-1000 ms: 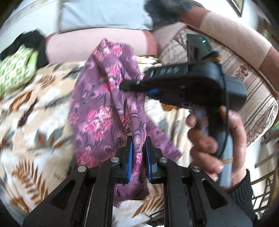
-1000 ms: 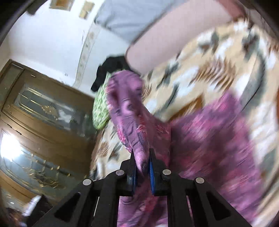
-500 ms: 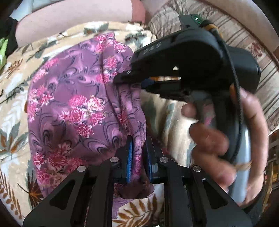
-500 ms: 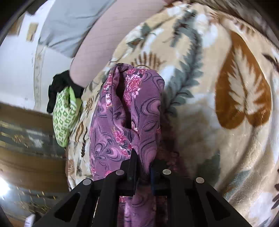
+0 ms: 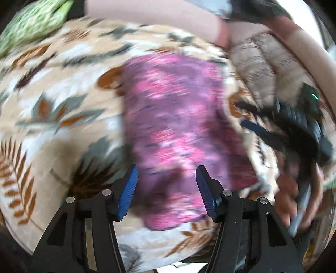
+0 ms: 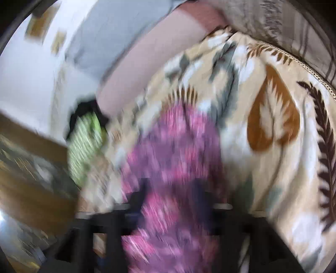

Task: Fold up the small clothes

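Note:
The purple floral garment [image 5: 178, 130] lies folded on the leaf-patterned blanket [image 5: 52, 117]. My left gripper [image 5: 167, 189] is open just above its near edge, holding nothing. My right gripper [image 5: 250, 126] shows at the right of the left wrist view, blurred, clear of the cloth with its jaws apart. In the right wrist view the garment [image 6: 174, 168] lies flat ahead; the frame is heavily blurred and my right gripper [image 6: 174, 201] looks open with its fingers spread wide.
A green patterned cloth [image 6: 86, 142] with a dark item lies at the far end of the blanket [image 6: 273, 168]. The person's leg [image 5: 147, 10] borders the far side. A striped cushion [image 6: 283, 25] and wooden cabinet [image 6: 31, 168] stand beyond.
Both grippers let go of the purple garment and opened. The garment dropped flat on the blanket. Both grippers pulled back from it, moving fast.

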Available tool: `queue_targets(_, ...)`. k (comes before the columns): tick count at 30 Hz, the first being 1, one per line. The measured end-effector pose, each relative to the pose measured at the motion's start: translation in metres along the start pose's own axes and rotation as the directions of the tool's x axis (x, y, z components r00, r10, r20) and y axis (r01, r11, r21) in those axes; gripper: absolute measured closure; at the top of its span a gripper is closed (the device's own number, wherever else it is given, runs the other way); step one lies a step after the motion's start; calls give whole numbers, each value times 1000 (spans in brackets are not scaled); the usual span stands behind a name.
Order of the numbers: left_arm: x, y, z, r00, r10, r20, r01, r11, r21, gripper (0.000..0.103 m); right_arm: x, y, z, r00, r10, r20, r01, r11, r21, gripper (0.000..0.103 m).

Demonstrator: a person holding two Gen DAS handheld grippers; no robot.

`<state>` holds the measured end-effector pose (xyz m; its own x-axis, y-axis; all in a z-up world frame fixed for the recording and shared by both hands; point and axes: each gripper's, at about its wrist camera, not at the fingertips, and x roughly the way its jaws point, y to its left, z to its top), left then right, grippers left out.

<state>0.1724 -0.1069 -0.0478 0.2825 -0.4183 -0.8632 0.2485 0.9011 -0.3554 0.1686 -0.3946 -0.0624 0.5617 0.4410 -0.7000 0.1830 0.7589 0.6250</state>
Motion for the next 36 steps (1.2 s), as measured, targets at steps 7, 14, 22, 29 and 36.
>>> queue_targets(7, 10, 5, -24, 998, -5, -61, 4, 1000, -13, 46, -10, -22, -6, 984, -177, 19, 175, 982, 78, 58)
queue_targets(14, 6, 16, -6, 999, -23, -35, 21, 997, -68, 46, -8, -21, 10, 1000, -6, 10, 5, 996, 88, 37)
queue_targets(22, 39, 40, 61, 993, -117, -31, 109, 975, -194, 35, 68, -45, 37, 978, 9, -208, 20, 990, 138, 22)
queue_targets(29, 96, 68, 79, 949, -299, -97, 232, 875, -426, 25, 80, -60, 31, 969, 103, -225, -51, 973, 223, 52)
queue_targets(36, 84, 38, 82, 976, -201, -87, 161, 926, -342, 78, 81, -64, 31, 968, 75, -239, -23, 977, 213, 73)
